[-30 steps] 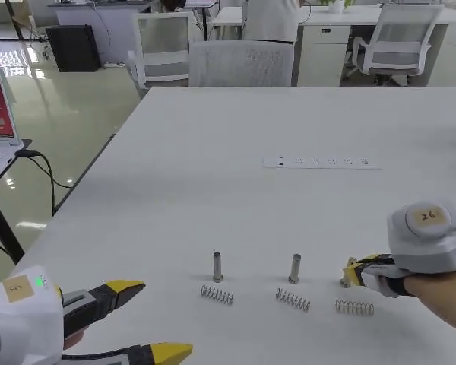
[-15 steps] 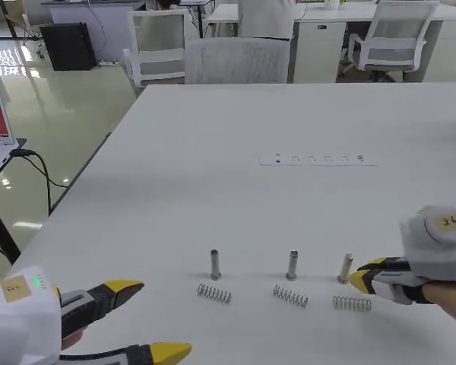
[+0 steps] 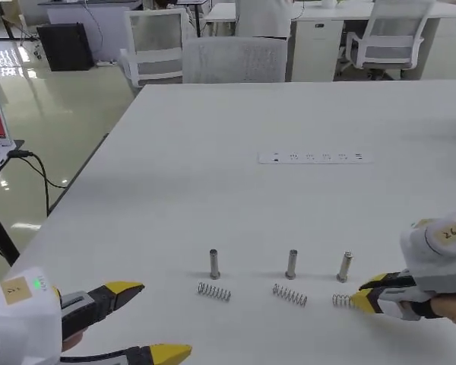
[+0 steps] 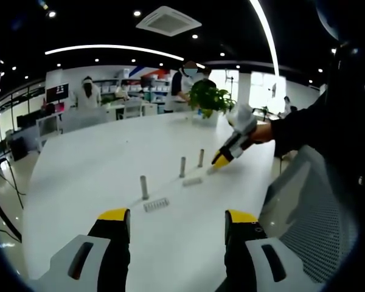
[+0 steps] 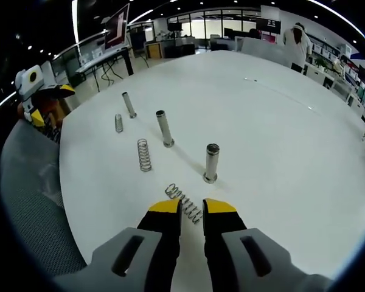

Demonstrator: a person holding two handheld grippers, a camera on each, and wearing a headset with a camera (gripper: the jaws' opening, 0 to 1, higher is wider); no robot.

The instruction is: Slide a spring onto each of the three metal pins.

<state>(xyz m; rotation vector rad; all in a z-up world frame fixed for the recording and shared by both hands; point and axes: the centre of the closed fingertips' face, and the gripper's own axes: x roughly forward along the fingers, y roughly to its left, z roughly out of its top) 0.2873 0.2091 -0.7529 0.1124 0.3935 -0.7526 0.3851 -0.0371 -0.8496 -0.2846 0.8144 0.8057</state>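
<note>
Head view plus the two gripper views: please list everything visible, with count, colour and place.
table: one, white, under everything.
metal pins: three, silver, upright in a row near the table's near edge.
springs: three, silver, lying flat, one in front of each pin.
power strip: one, white, flat on the table beyond the pins.
office chairs: three, grey and white, past the table's far edge.
left claw: one, black with yellow tips, jaws wide apart, at the table's near left.
right claw: one, same colours, jaws close together at the rightmost spring's end; grip unclear.
</note>
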